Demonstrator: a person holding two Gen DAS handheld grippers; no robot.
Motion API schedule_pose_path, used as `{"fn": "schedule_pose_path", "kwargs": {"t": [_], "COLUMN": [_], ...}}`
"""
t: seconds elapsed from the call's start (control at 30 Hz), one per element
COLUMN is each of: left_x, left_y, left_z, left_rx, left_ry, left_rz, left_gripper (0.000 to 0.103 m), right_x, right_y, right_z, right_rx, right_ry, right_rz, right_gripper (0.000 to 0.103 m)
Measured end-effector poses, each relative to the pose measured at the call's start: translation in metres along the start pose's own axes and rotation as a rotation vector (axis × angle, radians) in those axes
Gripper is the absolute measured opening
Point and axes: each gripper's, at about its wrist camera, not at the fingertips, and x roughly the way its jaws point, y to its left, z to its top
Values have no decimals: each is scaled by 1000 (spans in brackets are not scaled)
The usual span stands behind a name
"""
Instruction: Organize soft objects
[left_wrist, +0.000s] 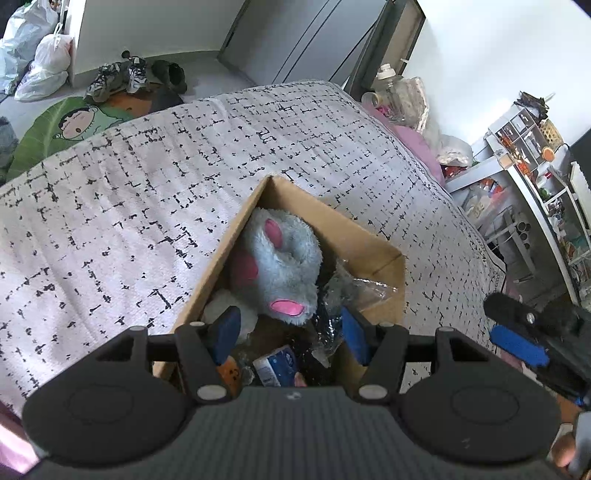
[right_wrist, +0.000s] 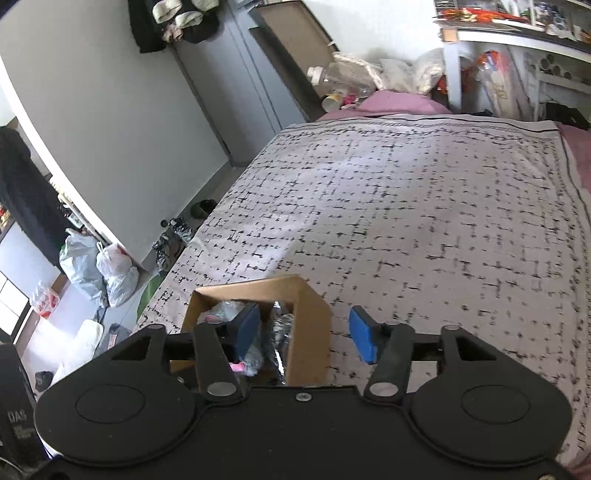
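Observation:
An open cardboard box (left_wrist: 384, 258) stands on the bed. Inside lies a grey-blue plush toy (left_wrist: 284, 266) with pink patches, next to crumpled clear plastic (left_wrist: 351, 291), a white soft thing (left_wrist: 229, 314) and a small blue-and-white pack (left_wrist: 277, 365). My left gripper (left_wrist: 291, 336) hangs over the box's near end, open, with nothing pressed between its blue pads. My right gripper (right_wrist: 306, 336) is open too. It straddles the right wall of the box (right_wrist: 310, 325) without touching it, its left pad over the plush toy (right_wrist: 221, 310). One blue pad (left_wrist: 517, 345) of it shows at the right in the left wrist view.
The white bedspread (right_wrist: 406, 206) with black marks stretches far beyond the box. Shoes (left_wrist: 118, 75) and plastic bags (left_wrist: 44, 70) sit on the floor past the bed's edge. Cluttered shelves (left_wrist: 535, 177) and bottles (right_wrist: 332, 85) line the far side.

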Motion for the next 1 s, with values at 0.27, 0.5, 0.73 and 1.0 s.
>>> {"fn": "schedule_pose_path", "kwargs": {"t": [0.27, 0.5, 0.73, 1.0], "left_x": [-26, -53, -87, -119], "left_y": [-27, -44, -62, -79], "left_z": [-10, -23, -38, -61], "left_rx": [85, 117, 192, 283], "left_ry": [-15, -14, -37, -40], "left_rz": [20, 27, 56, 71], "left_gripper": [79, 81, 89, 95], "right_x": [-30, -60, -93, -133], "right_y": [-20, -37, -52, -54], "right_z": [-6, -20, -32, -43], "right_rx": [21, 55, 70, 49], "right_ry": [-15, -24, -25, -27], "right_rz": [-4, -3, -18, -5], "right_gripper": [79, 100, 103, 103]}}
